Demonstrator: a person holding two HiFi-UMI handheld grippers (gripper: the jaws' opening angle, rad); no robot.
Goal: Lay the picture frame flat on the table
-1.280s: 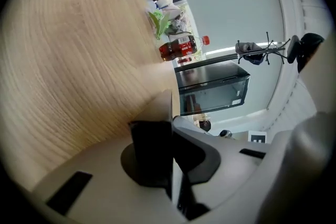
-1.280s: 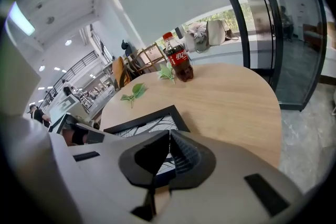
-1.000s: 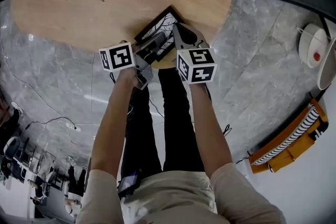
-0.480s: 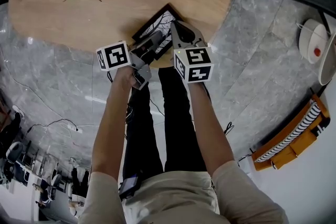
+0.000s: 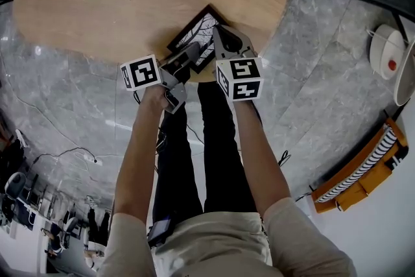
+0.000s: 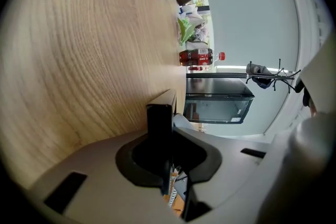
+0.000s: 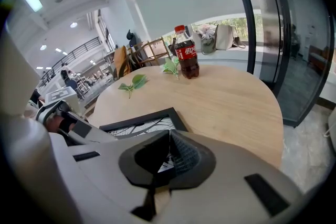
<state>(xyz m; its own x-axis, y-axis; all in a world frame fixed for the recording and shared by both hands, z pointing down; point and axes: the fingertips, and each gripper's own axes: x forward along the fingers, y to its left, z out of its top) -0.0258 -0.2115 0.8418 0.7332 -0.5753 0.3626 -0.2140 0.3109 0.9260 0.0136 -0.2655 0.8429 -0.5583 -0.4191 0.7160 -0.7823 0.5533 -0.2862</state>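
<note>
2 claws meet the picture frame (image 5: 196, 34): left claw (image 6: 163, 123) clamps its edge, right claw (image 7: 169, 134) sits closed over its near side.

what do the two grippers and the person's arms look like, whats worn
The left gripper and right gripper both have grey moulded bodies, black inside at the jaws. Each carries a white cube with black square markers. The person wears short beige sleeves and black trousers; the forearms are bare.
</note>
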